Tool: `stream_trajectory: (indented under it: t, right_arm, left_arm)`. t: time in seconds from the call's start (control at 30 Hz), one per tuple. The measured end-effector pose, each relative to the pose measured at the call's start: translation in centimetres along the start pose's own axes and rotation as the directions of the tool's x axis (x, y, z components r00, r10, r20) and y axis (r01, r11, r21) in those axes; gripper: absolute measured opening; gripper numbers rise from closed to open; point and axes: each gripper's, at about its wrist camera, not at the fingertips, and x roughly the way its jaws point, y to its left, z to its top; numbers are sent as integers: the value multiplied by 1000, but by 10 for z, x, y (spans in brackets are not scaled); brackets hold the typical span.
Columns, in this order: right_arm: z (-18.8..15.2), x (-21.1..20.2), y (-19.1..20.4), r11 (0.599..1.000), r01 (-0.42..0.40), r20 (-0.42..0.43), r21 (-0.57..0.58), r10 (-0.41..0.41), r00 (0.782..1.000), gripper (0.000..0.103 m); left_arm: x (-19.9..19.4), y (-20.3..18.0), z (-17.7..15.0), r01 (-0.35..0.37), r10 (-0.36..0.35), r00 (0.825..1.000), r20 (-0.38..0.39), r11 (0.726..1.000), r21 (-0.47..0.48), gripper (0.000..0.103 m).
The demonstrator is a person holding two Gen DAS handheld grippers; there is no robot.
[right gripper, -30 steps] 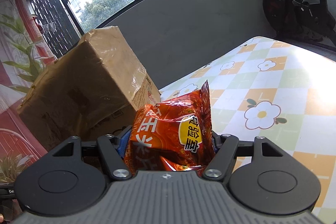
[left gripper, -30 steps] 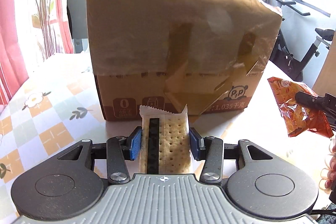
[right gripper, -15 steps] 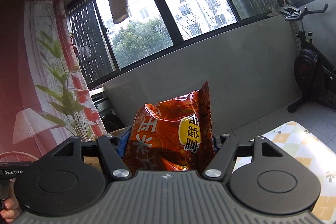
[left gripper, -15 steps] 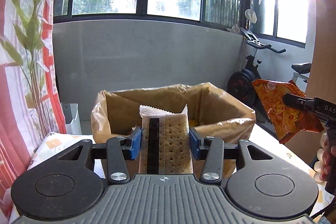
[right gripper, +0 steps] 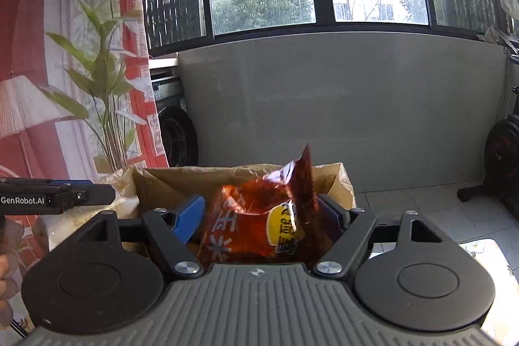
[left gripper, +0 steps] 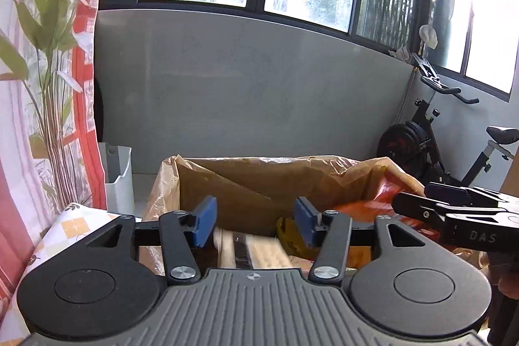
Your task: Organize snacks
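An open cardboard box with a plastic liner sits in front of both grippers; it also shows in the right wrist view. My left gripper is open above the box, and the cracker packet is blurred below its blue pads, dropping into the box. My right gripper is open over the box, and the orange-red snack bag sits loose between its spread pads, tilted. The right gripper also shows at the right in the left wrist view.
A table with a floral checked cloth holds the box. A white bin stands behind it at the left. A curtain and plant are at the left, an exercise bike at the right, a grey wall behind.
Both grippers rose above the box and moved over its opening. The left gripper opened and let the cracker packet go. The right gripper opened, and the orange bag slipped lower and tilted.
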Motion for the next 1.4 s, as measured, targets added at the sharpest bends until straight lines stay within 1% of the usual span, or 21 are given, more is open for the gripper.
stream_trajectory:
  t: [0.03, 0.1, 0.2, 0.27, 0.3, 0.4, 0.47, 0.53, 0.57, 0.67, 0.73, 0.8, 0.9, 0.97, 1.07, 1.17, 1.27, 1.3, 1.33, 1.4]
  right_arm:
    - [-2, 0, 2, 1000, -1, -2, -8, 1, 1000, 88]
    - [-4, -6, 2, 1000, -5, 8, -15, 5, 1000, 90]
    - [-7, -19, 0, 1000, 13, 7, 18, -13, 1000, 94]
    - [-7, -28, 1, 999, 10, -2, 34, -10, 1000, 95]
    - [-7, -34, 3, 999, 12, -4, 32, -12, 1000, 95]
    - [-6, -58, 14, 999, 27, -2, 23, -27, 1000, 101]
    - [-8, -76, 21, 1000, 22, -12, 16, -22, 1000, 102]
    - [-9, -93, 28, 999, 32, -17, 2, -32, 999, 103]
    - [-9, -101, 32, 999, 41, -16, -2, -41, 999, 103]
    - [-10, -125, 42, 998, 65, -27, -17, -65, 998, 103]
    - [-11, -141, 49, 996, 89, -27, -32, -90, 996, 103]
    - [-13, -154, 54, 994, 105, -21, -16, -105, 994, 103]
    - [-18, -178, 60, 996, 90, -5, 28, -89, 996, 103]
    - [-20, -192, 67, 996, 90, 17, 24, -90, 996, 103]
    - [-23, -209, 78, 993, 119, 38, 11, -119, 992, 103]
    - [-24, -221, 86, 988, 151, 17, 30, -151, 988, 103]
    - [-26, -235, 92, 990, 127, 22, 61, -128, 992, 103]
    - [-27, -240, 95, 990, 124, 25, 62, -125, 992, 103]
    - [-27, -242, 97, 991, 122, 26, 59, -124, 992, 103]
    - [-29, -250, 100, 993, 110, 31, 47, -112, 993, 103]
  left_arm:
    - [0, 2, -1, -14, 14, 1000, 1, 1000, 5, 74]
    - [-5, 3, -2, -34, 33, 999, 10, 999, 17, 76]
    - [-15, 8, 1, -31, 31, 1000, 2, 1000, -4, 79]
    - [-26, 7, -1, -51, 51, 999, -9, 999, -16, 86]
    - [-32, 5, -2, -55, 55, 998, -14, 998, -14, 86]
    - [-51, 1, -3, -69, 69, 997, -18, 998, 9, 87]
    - [-67, -4, -3, -89, 89, 996, -17, 996, 33, 87]
    - [-88, -8, -2, -103, 102, 995, 6, 994, 46, 89]
    - [-97, -10, -1, -101, 100, 995, 19, 994, 53, 91]
    - [-129, -19, 2, -90, 86, 995, 46, 993, 79, 93]
    - [-149, -23, 1, -103, 97, 993, 70, 991, 83, 94]
    - [-171, -29, -2, -117, 108, 989, 103, 989, 93, 96]
    - [-195, -36, -6, -137, 125, 983, 131, 987, 88, 97]
    - [-207, -38, -6, -161, 150, 979, 138, 984, 80, 97]
    - [-225, -40, -5, -180, 166, 975, 148, 979, 91, 97]
    - [-241, -44, -11, -181, 164, 974, 154, 978, 103, 97]
    - [-250, -47, -21, -168, 154, 980, 127, 980, 105, 98]
    - [-251, -48, -24, -178, 165, 979, 121, 978, 107, 98]
    - [-253, -49, -26, -201, 188, 975, 121, 974, 106, 98]
    - [-257, -50, -28, -263, 249, 959, 139, 960, 100, 98]
